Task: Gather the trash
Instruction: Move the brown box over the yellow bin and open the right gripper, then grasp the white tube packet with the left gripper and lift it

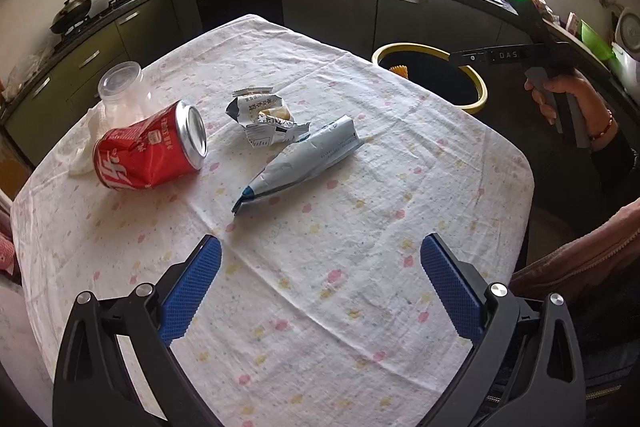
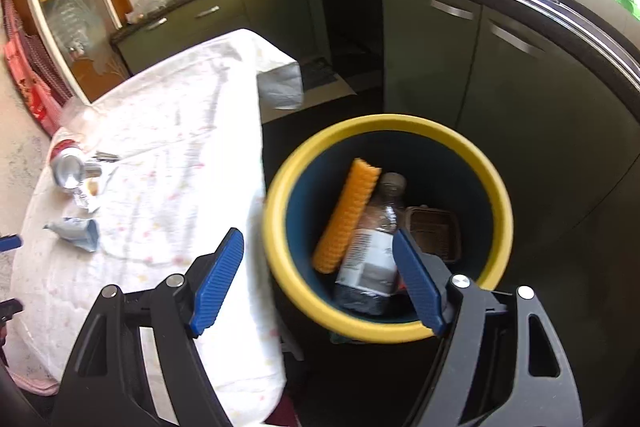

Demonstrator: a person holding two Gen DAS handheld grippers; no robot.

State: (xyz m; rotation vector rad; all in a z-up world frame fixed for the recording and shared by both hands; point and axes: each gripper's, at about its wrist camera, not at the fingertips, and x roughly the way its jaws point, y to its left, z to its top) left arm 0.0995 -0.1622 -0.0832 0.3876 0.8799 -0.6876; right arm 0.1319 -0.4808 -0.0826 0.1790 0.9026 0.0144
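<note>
A crushed red can (image 1: 152, 147) lies on its side on the cloth-covered table (image 1: 360, 307). A crumpled snack wrapper (image 1: 264, 119) and a grey-blue pouch (image 1: 300, 163) lie next to it. My left gripper (image 1: 320, 247) hovers open over the cloth, short of the pouch, with nothing between its fingers. My right gripper (image 2: 318, 235) stands open and empty above the yellow-rimmed bin (image 2: 280, 187). Inside the bin lie an orange ridged piece (image 2: 346, 215), a plastic bottle (image 2: 376, 247) and a brown tray (image 2: 434, 231).
A clear plastic jar (image 1: 120, 87) and a white tissue (image 1: 80, 151) sit behind the can. The bin (image 1: 478, 99) stands on the floor off the table's right side. A hand (image 1: 560, 91) holds the right gripper over it. Dark cabinets and a counter ring the room.
</note>
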